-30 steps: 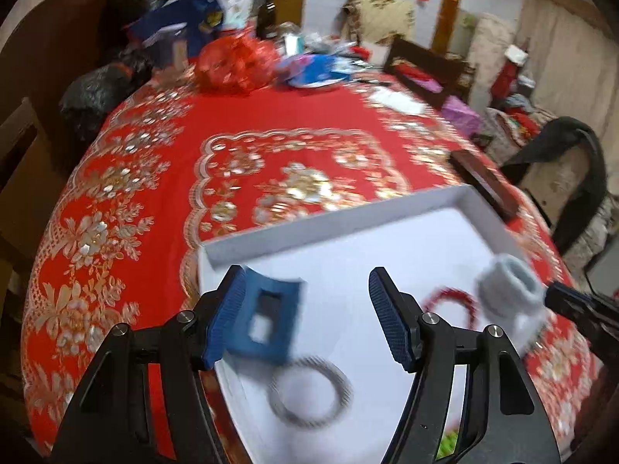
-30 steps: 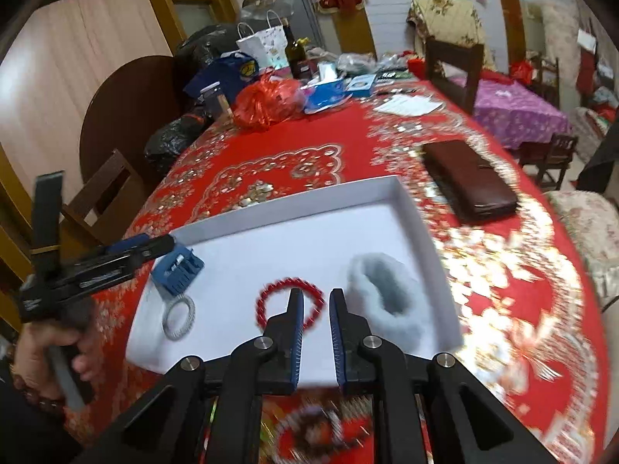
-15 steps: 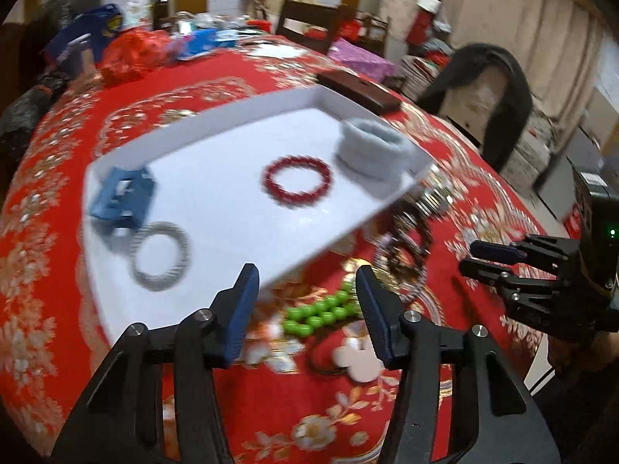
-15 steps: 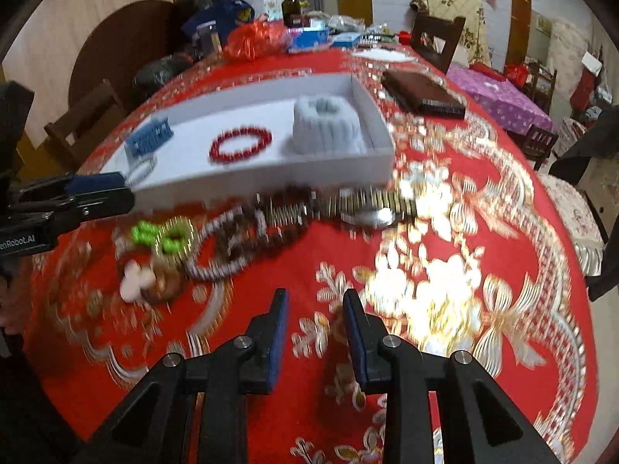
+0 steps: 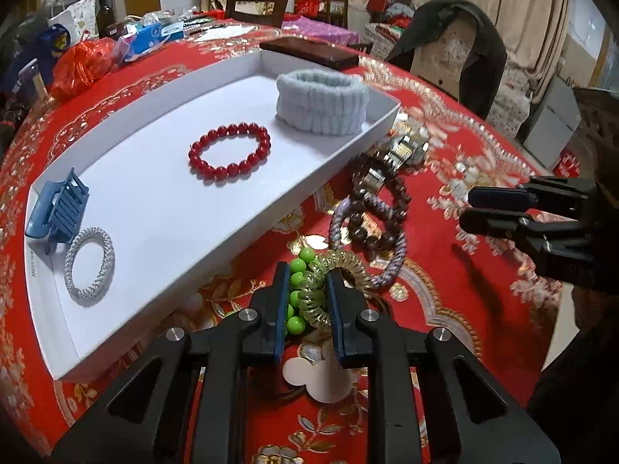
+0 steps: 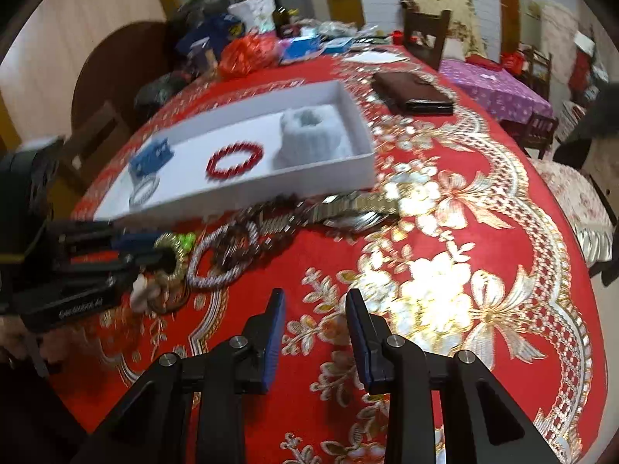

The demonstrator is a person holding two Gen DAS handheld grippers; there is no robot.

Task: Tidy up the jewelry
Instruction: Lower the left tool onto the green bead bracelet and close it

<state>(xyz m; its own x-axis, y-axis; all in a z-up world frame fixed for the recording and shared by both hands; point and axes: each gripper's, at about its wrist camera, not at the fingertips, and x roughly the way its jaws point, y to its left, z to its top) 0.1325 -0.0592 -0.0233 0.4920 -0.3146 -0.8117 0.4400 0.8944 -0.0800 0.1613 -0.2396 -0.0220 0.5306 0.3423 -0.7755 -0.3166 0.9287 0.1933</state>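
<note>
The tabletop [image 5: 445,290], under a red and gold cloth, carries a white tray [image 5: 340,162] at frame centre-left. Below the tray's near wall lie loose bracelets [image 5: 371,228], green beads [image 5: 300,270] and what looks like a watch [image 5: 406,147]. A brown case [image 5: 309,53] lies beyond, top centre.

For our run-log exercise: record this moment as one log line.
left gripper: fingers around clear coil hair tie and green beads | right gripper: open, empty, over tablecloth | white tray: four items inside

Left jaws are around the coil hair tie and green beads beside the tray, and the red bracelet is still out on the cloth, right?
No. The red bracelet already lies inside the tray, as the left wrist view shows. The rest holds.
</note>
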